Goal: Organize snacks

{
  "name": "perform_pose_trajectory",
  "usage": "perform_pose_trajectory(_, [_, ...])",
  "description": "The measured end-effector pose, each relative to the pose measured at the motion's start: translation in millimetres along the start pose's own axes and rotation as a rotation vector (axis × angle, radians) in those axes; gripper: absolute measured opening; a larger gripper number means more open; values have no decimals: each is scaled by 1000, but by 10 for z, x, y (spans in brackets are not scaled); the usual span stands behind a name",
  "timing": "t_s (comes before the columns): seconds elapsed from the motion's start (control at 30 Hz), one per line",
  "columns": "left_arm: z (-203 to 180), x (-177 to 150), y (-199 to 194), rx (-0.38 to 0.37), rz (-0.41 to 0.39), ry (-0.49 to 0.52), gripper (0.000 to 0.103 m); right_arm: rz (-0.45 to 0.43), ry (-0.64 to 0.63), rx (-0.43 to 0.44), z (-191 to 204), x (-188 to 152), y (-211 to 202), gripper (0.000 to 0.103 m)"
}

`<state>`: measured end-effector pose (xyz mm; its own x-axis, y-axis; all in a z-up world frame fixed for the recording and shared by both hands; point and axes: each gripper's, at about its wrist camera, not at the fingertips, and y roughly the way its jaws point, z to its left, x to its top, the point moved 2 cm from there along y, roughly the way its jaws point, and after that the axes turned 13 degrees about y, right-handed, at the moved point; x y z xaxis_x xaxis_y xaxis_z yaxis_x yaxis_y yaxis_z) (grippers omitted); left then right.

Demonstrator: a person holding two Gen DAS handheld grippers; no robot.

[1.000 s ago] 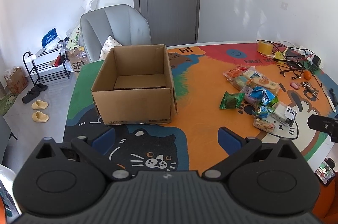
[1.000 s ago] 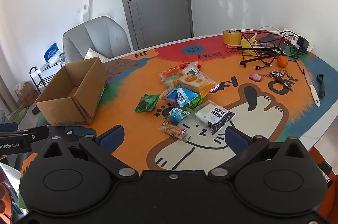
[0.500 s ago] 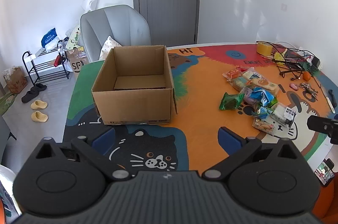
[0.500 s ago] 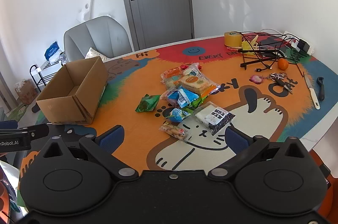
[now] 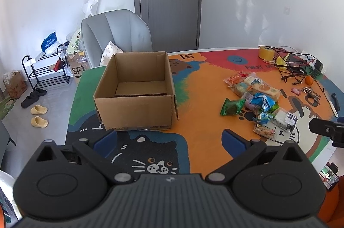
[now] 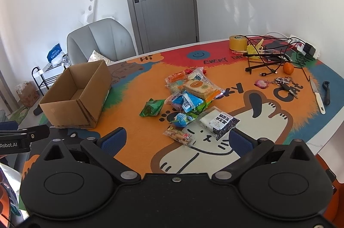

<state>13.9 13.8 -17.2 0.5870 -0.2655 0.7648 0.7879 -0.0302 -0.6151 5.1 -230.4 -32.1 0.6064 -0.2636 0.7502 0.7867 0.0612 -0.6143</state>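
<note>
An open, empty cardboard box (image 5: pixel 137 96) stands on the left of the colourful table mat (image 5: pixel 197 124); it also shows in the right wrist view (image 6: pixel 77 96). A pile of snack packets (image 5: pixel 255 101) lies to its right, with a green packet (image 6: pixel 151 107), blue packets (image 6: pixel 186 100), a black-and-white packet (image 6: pixel 219 122) and a small clear packet (image 6: pixel 179 135). My left gripper (image 5: pixel 169 140) is open and empty, just in front of the box. My right gripper (image 6: pixel 177 138) is open and empty, just short of the nearest packets.
Tape roll (image 6: pixel 237 42), a tangle of cables on a stand (image 6: pixel 271 53), an orange (image 6: pixel 288 68), keys (image 6: pixel 283 81) and a knife (image 6: pixel 318 96) lie at the table's right. A grey chair (image 5: pixel 116 36) and a shoe rack (image 5: pixel 45 71) stand behind the box.
Both views have shifted only slightly; the right gripper has risen and drawn back a little. Nothing on the table has moved.
</note>
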Motion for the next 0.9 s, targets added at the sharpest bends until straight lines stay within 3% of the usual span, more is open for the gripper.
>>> perform_pose_trajectory(0.5, [-149, 7, 89, -35, 20, 36, 103, 2, 3, -15, -60, -8, 45, 103])
perform_pose_trajectory(0.9, [-447, 65, 324, -63, 15, 72, 103, -31, 68, -48, -365, 77, 213, 103])
